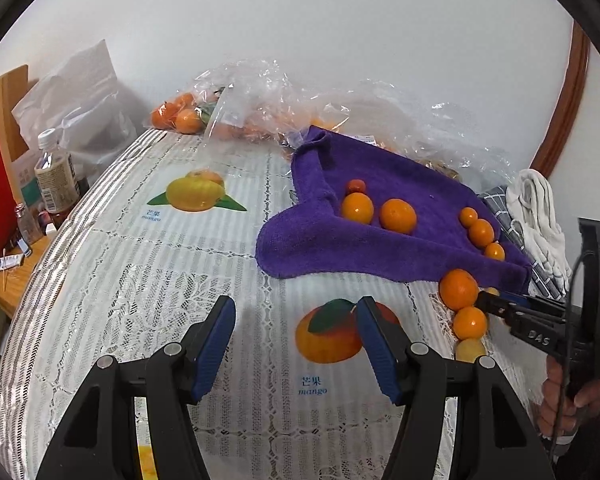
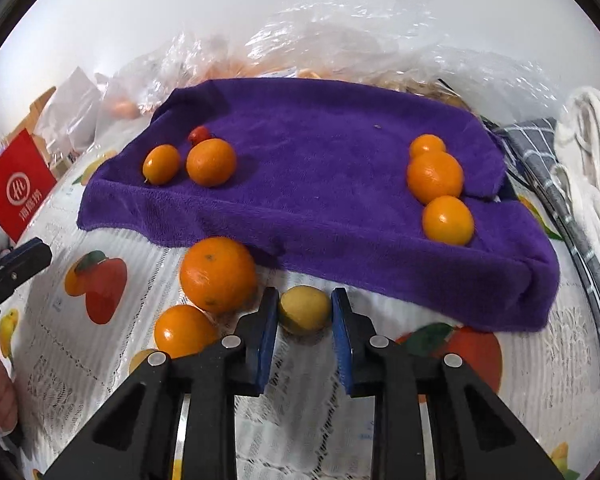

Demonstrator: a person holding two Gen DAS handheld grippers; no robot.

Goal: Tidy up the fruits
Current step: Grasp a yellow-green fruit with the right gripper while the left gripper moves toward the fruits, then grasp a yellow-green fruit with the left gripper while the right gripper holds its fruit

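Between right gripper [image 2: 305, 312] pads, small yellow fruit [image 2: 305, 309], smooth, roundish

A table [image 1: 148, 320] is wearing a white lace cloth printed with mango pictures. A purple towel [image 2: 320, 184] is lying on it toward the far side, with crinkled clear plastic bags [image 1: 260, 96] sitting behind it against the wall. Just beside the towel's near edge, a large orange [image 2: 218, 274] is resting on the cloth, a smaller orange [image 2: 184, 332] is touching it in front, and a small yellow fruit [image 2: 305, 309] is sitting just to their right. A checked grey cloth [image 2: 560, 200] and a white cloth [image 2: 592, 152] are lying at the right edge.
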